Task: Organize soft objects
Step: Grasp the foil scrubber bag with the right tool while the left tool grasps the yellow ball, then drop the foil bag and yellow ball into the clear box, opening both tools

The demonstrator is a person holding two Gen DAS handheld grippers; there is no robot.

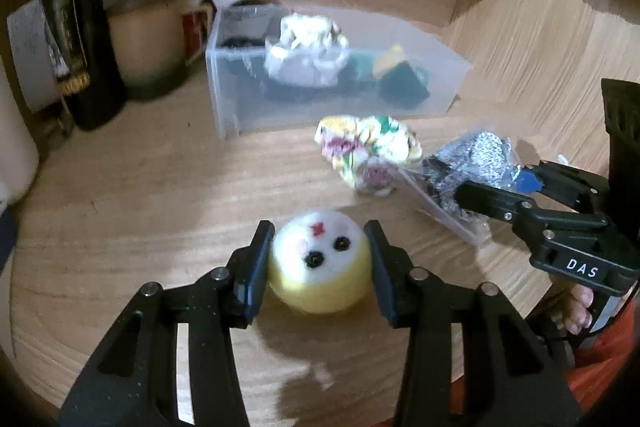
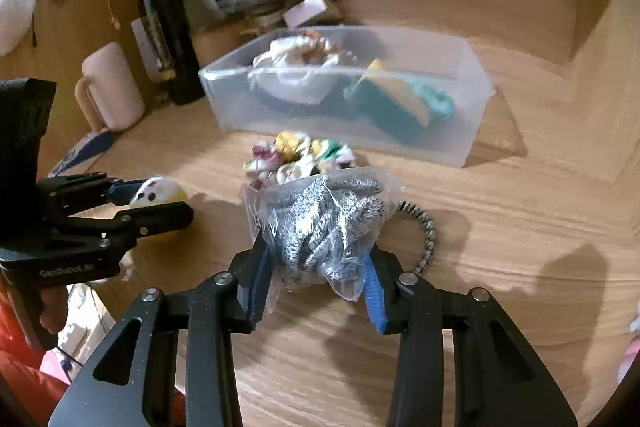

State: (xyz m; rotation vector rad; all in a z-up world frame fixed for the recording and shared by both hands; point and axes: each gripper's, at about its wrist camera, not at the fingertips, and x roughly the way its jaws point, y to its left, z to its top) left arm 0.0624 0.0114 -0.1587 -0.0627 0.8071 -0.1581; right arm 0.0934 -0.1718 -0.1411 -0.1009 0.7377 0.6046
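A wooden worktop (image 1: 140, 187) carries a clear bin (image 2: 472, 131) at the far side. The left tongs (image 1: 318, 259) bracket a yellow plush ball (image 1: 320, 267), barely clenched; the right tongs (image 2: 320, 279) grasp a bagged grey cord (image 2: 328, 223). Squeeze gently, lift clear, then release above the bin.

A home desk nook: light wooden tabletop (image 2: 500, 227), dark glass wine bottle (image 2: 160, 23) and cream ceramic mug (image 2: 114, 87) upper left.
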